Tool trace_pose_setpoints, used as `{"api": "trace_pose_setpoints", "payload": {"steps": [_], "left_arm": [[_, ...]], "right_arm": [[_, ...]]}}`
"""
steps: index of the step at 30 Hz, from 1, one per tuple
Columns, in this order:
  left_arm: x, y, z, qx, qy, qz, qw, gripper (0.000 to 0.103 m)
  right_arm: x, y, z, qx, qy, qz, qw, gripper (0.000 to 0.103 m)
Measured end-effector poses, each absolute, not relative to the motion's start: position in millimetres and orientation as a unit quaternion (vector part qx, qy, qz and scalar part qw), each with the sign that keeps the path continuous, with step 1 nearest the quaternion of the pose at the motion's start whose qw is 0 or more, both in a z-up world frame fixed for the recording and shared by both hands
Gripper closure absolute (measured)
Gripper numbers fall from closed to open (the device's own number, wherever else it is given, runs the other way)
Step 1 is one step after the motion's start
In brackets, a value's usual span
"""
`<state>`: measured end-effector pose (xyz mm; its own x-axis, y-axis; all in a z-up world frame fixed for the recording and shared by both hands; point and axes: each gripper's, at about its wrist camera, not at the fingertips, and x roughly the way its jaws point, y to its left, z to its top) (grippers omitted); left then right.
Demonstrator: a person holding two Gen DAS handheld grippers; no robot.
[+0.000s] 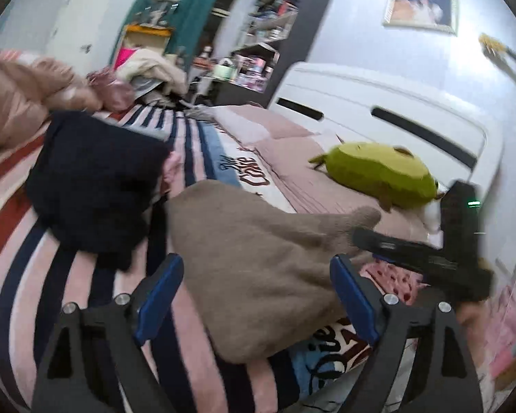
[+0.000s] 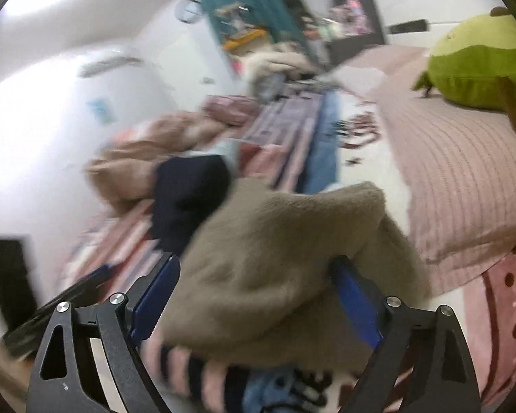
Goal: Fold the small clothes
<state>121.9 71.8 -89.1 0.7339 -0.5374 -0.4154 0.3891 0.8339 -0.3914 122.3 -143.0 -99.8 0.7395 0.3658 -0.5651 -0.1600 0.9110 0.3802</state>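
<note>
Gaping left gripper (image 1: pixel 256 296) and right gripper (image 2: pixel 256 297) astride tan garment (image 1: pixel 258 258)

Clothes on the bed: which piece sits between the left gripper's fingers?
The tan fleece garment, lying between the open left gripper. The dark navy garment lies further off to its left.

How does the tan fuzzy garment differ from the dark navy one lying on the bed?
The tan garment is light and fuzzy; the navy garment is nearly black and smoother-looking. The tan one lies nearest the grippers, the navy one farther back. Both rest on the striped bedspread, touching neither gripper.
</note>
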Motion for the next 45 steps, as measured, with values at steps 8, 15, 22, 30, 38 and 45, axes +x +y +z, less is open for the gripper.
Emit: {"api": "trace_pose_setpoints", "payload": {"steps": [8, 15, 22, 30, 38, 45], "left_arm": [[141.3, 86.8, -119.1, -0.184, 0.312, -0.279, 0.889, 0.019], [174.1, 51.3, -121.7, -0.203, 0.330, -0.338, 0.858, 0.019], [199.9, 36.1, -151.3, -0.243, 0.390, -0.346, 0.818, 0.018], [218.4, 15.9, -183.7, -0.313, 0.448, -0.374, 0.749, 0.012], [201.2, 14.0, -170.9, -0.299, 0.426, -0.370, 0.769, 0.057], [166.8, 50.8, -153.5, -0.292, 0.392, -0.360, 0.794, 0.060]], "right_arm": [[142.1, -158.4, -121.5, 0.150, 0.315, 0.089, 0.933, 0.086], [119.4, -221.5, -113.7, 0.187, 0.310, 0.052, 0.931, 0.087], [99.4, -237.7, -173.8, 0.222, 0.337, 0.047, 0.914, 0.076], [100.1, -262.8, -183.9, 0.264, 0.361, 0.063, 0.892, 0.052], [95.1, -263.0, -189.6, 0.282, 0.357, 0.095, 0.885, 0.060], [85.7, -235.7, -177.7, 0.279, 0.371, 0.153, 0.873, 0.068]]}}
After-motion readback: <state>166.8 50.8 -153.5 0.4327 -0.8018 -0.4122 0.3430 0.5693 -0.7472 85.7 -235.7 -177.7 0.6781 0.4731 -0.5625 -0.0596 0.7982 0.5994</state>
